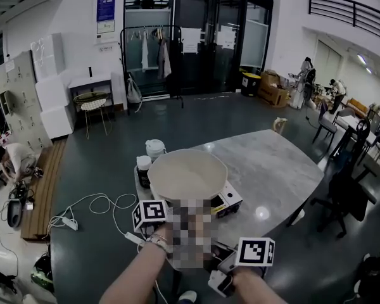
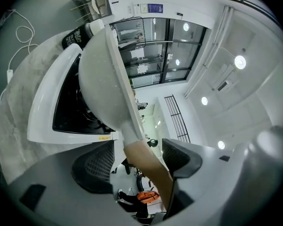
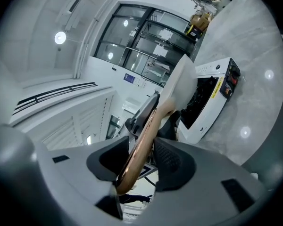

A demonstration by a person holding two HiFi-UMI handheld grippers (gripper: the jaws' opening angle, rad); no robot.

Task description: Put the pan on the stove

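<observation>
A cream pan (image 1: 187, 173) rests on the white stove (image 1: 231, 201) on the marble table (image 1: 278, 163). Its wooden handle points toward me and is hidden in the head view. My left gripper (image 1: 153, 219) is at the handle's left and my right gripper (image 1: 250, 258) is nearer me. In the left gripper view the handle (image 2: 146, 161) passes between the wide jaws of the left gripper (image 2: 139, 149), clear of the left pad. In the right gripper view the right gripper (image 3: 141, 147) has both pads against the handle (image 3: 137, 159), with the pan (image 3: 181, 79) and stove (image 3: 212, 102) beyond.
A dark jar with a white lid (image 1: 143, 170) and a white container (image 1: 155, 148) stand just left of the stove. A white cable (image 1: 95, 204) lies on the floor at the left. An office chair (image 1: 342, 198) stands by the table's right edge.
</observation>
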